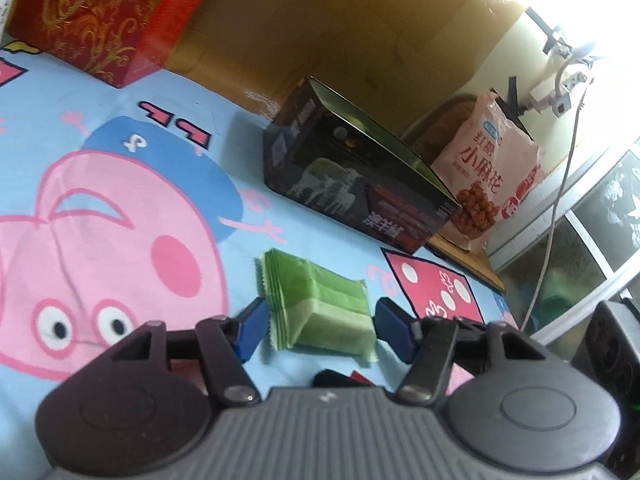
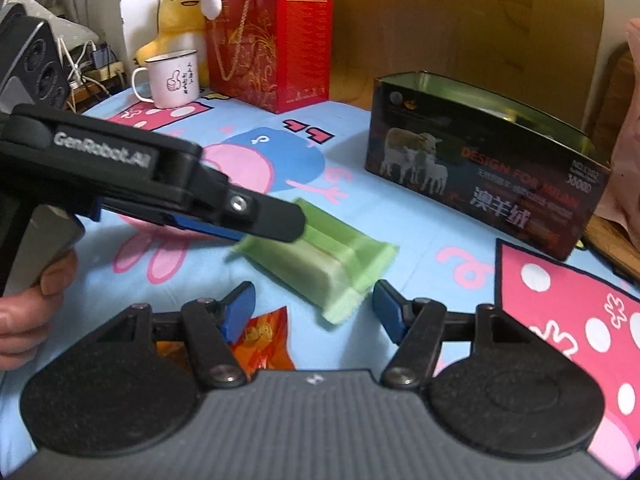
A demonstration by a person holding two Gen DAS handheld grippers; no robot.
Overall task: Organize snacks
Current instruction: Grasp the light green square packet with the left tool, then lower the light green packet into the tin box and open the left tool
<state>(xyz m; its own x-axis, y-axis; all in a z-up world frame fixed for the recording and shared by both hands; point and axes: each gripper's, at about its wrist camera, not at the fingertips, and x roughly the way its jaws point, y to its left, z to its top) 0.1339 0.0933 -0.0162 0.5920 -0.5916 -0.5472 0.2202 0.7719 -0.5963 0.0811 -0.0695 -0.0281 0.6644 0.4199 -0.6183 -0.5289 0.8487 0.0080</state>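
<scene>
The green snack packet (image 1: 320, 312) lies flat on the cartoon-printed cloth (image 1: 120, 208) that covers the tabletop, a little in front of the open dark tin box (image 1: 356, 184) with sheep printed on its side. The box stands upright with its top open, and the packet is apart from it, not touching.

The left hand-held gripper (image 1: 318, 330) sits low over the packet with its blue-padded fingers (image 1: 250, 330) on either side of the near end. The jaws stand about half open; the pads are just beside the wrapper, and I cannot tell for sure whether either one touches it. In the right wrist view this gripper reaches across from the left, and a person's hand (image 2: 28, 304) grips its handle.

The right hand-held gripper (image 2: 314, 312) hovers near the packet's other end, jaws likewise about half open and gripping nothing; the crimped end of the wrapper lies between its fingertips without being pinched. An orange snack wrapper (image 2: 264, 340) lies on the cloth, on the near side of the packet from the box.

Beyond the tin box, a pink snack bag (image 1: 488, 184) leans upright. Further back from the box stand a tall red gift box (image 2: 272, 40), a white enamel mug (image 2: 172, 78) and a yellow plush toy (image 2: 180, 16).
</scene>
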